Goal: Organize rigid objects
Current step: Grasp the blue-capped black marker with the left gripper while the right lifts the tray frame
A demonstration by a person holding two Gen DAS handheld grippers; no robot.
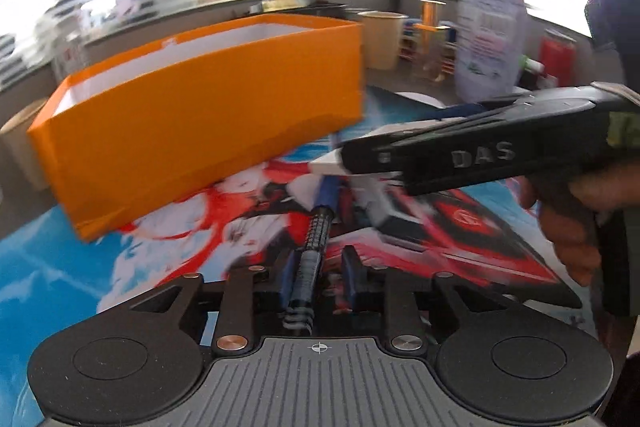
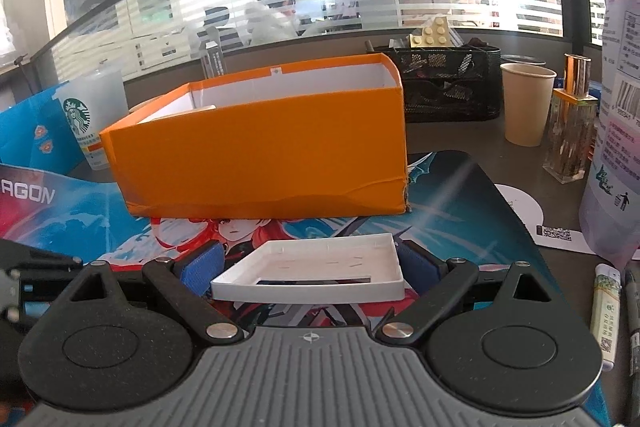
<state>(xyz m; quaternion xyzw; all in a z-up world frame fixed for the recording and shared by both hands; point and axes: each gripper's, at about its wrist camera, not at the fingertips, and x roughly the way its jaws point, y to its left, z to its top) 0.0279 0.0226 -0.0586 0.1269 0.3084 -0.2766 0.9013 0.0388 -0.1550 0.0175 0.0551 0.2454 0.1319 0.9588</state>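
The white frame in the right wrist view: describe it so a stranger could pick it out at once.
Find the orange box standing on the printed anime mat. Just in front of it, nearer the camera, the right gripper holds a shallow white frame between its blue pads. It is the only flat, white, square-cornered piece with a rectangular cut-out; the box behind is tall and orange.

White tray [image 2: 316, 267], pen [image 1: 316, 239], orange box [image 2: 260, 143]

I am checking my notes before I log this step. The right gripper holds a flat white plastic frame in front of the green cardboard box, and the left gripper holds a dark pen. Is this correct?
One detail is wrong: the cardboard box is orange, not green, as the right wrist view shows. The right gripper does hold the flat white plastic frame in front of it, and the left gripper holds a dark pen.
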